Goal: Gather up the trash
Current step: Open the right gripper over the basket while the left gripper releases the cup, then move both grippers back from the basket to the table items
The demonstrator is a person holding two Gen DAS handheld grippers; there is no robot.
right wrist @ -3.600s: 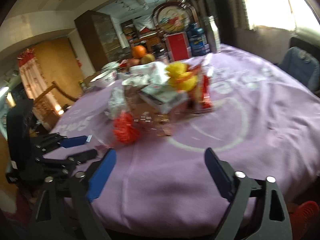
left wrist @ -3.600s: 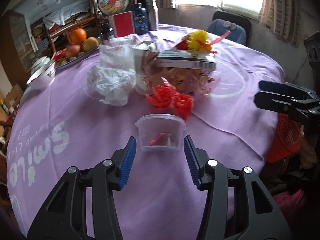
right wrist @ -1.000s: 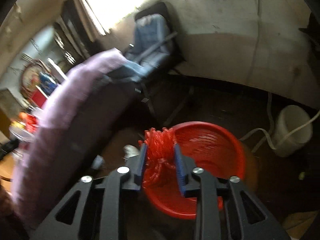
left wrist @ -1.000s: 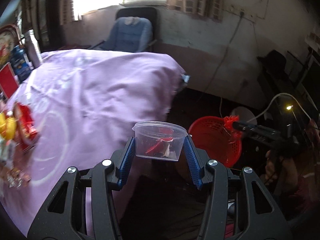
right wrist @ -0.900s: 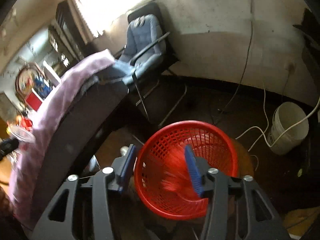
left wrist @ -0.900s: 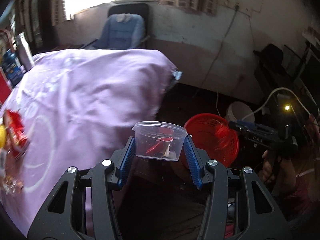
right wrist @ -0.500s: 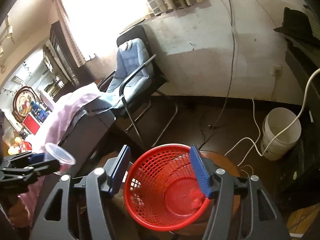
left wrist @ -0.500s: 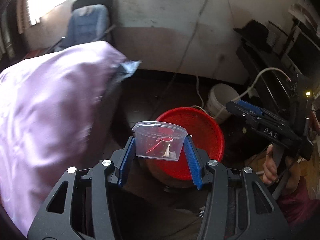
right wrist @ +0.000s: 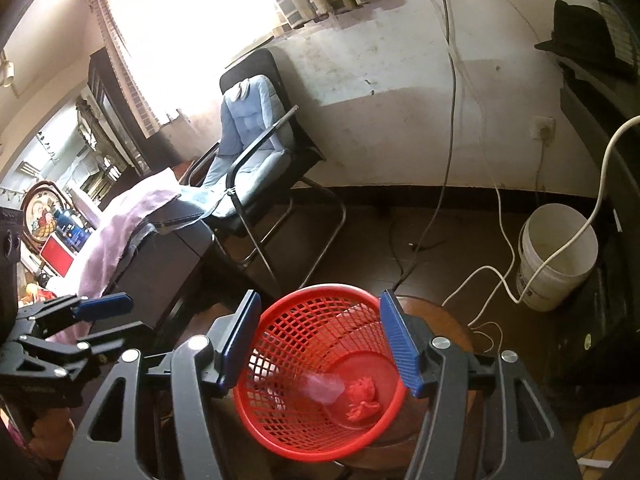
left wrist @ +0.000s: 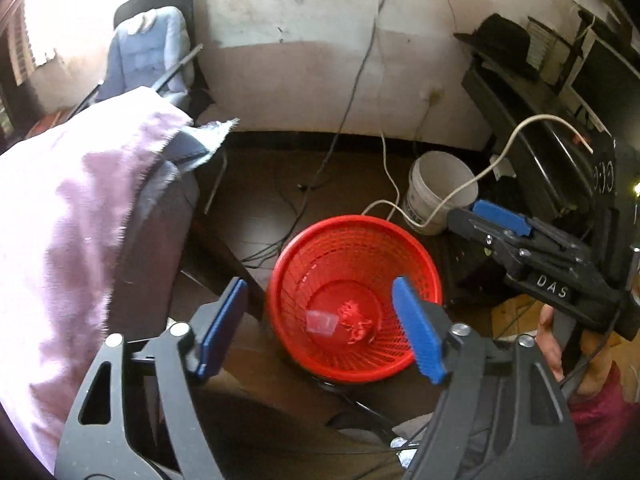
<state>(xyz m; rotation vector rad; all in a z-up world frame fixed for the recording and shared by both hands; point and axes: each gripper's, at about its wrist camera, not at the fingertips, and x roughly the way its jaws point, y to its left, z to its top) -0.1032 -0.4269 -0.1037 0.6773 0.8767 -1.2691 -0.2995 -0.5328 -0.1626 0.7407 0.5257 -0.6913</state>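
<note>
A red mesh basket stands on the floor beside the table. At its bottom lie a clear plastic cup and a red ribbon bundle. My left gripper hangs above the basket, its jaws opening with nothing between them. In the right wrist view the basket again holds the cup and the ribbon. My right gripper is open and empty over its rim. Each gripper shows in the other's view: the right gripper at the right, the left gripper at the left.
The table under a purple cloth fills the left. Behind it stands a chair with a blue jacket. A white bucket and loose cables lie on the dark floor right of the basket. A hand holds the right gripper.
The left gripper swung from the table to over the basket, opened, and the cup dropped in. The right gripper opened earlier and let the red ribbon fall into the basket.
</note>
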